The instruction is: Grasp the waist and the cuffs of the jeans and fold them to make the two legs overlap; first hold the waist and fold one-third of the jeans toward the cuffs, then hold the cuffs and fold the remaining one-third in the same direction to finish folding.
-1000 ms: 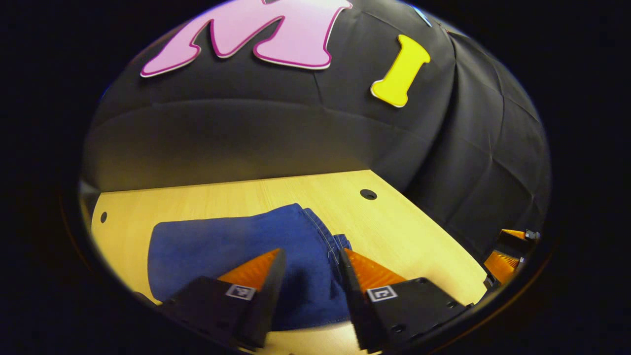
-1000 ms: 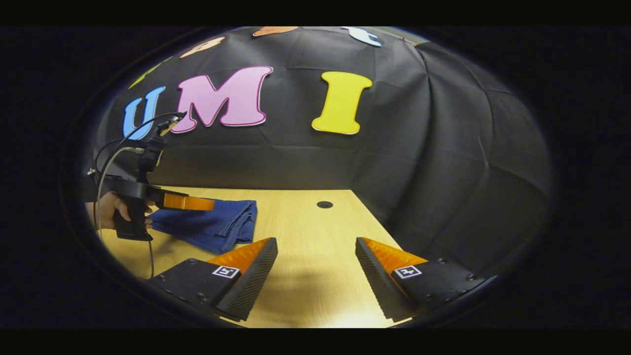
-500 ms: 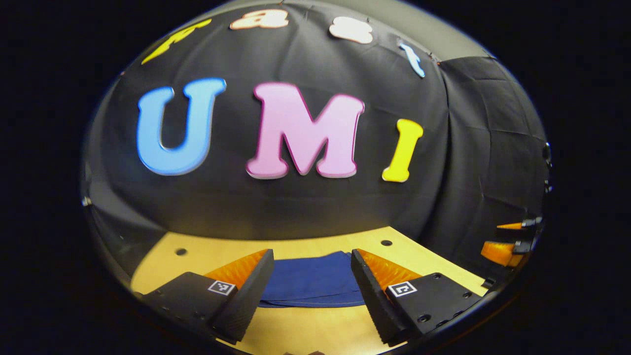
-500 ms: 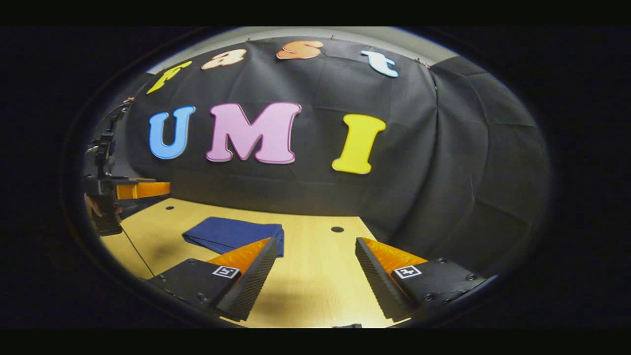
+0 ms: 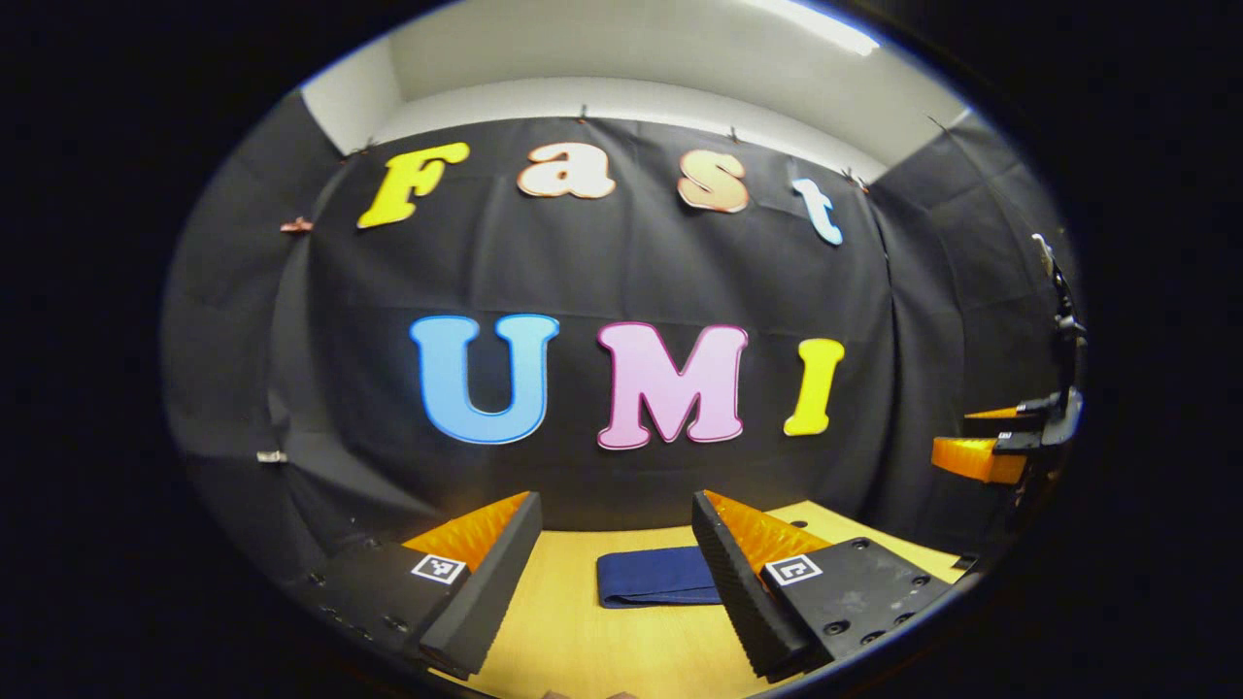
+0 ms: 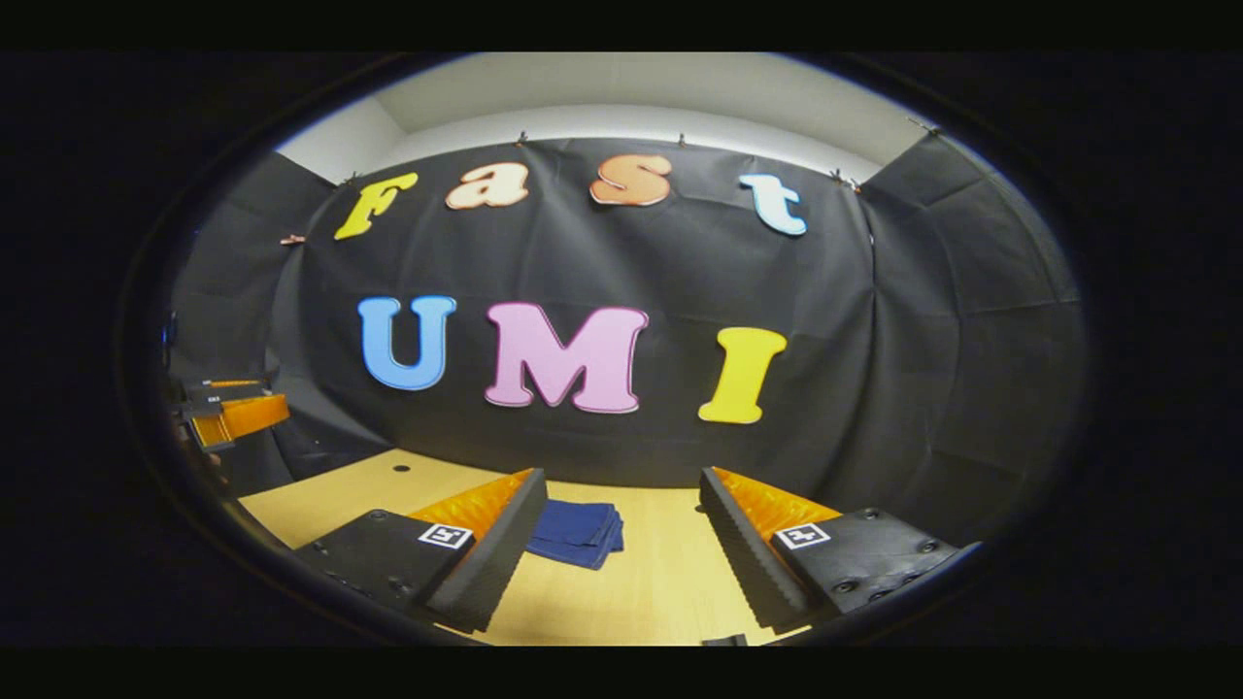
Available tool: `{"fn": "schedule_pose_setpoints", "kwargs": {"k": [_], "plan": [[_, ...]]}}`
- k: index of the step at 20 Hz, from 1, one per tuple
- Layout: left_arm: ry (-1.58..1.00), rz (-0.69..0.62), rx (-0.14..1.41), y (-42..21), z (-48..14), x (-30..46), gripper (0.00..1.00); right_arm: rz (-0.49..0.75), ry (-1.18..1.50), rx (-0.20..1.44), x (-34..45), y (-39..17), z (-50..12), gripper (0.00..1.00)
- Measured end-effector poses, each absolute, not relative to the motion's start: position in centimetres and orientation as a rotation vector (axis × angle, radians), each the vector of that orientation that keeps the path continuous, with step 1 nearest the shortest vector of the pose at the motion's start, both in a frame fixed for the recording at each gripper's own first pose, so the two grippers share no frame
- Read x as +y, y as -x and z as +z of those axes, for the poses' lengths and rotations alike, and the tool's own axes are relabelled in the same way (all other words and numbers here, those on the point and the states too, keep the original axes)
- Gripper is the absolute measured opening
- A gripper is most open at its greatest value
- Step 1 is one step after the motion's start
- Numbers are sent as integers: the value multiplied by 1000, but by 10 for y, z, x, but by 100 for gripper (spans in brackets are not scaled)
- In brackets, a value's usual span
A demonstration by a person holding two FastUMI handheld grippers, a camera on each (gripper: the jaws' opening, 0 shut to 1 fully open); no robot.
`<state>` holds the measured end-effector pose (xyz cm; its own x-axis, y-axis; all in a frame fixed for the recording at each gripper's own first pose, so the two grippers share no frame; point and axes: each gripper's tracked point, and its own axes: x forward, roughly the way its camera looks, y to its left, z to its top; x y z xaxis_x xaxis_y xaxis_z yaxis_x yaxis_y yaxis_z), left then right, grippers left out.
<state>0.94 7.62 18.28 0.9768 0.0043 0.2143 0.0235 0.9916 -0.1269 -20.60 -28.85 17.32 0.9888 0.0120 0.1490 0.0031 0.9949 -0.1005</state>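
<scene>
The blue jeans (image 5: 649, 577) lie folded into a small flat bundle on the wooden table (image 5: 583, 641). In the left gripper view my left gripper (image 5: 614, 529) hangs open above and in front of them, holding nothing. The same bundle of jeans (image 6: 575, 532) appears in the right gripper view, beyond the left fingertip of my right gripper (image 6: 621, 505), which is open too and apart from the cloth. The right gripper (image 5: 991, 442) also shows at the right edge of the left gripper view. At the left edge of the right gripper view is the left gripper (image 6: 225, 408).
The table (image 6: 320, 495) is light wood with a small round hole (image 6: 401, 468) near its back left. Black cloth walls stand close behind it and to the right.
Both grippers have risen and drawn back from the jeans, tilting up, so the folded bundle now looks smaller and farther off. Both stayed open.
</scene>
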Motion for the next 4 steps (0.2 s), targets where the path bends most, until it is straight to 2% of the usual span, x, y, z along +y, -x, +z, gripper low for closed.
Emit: {"fn": "schedule_pose_setpoints", "kwargs": {"k": [3, 4], "plan": [[187, 13, -209, 19, 174, 88, 92, 19, 72, -157, -273, 230, 169, 95], [193, 24, -198, 25, 169, 94, 96, 26, 55, -150, -266, 236, 163, 97]]}}
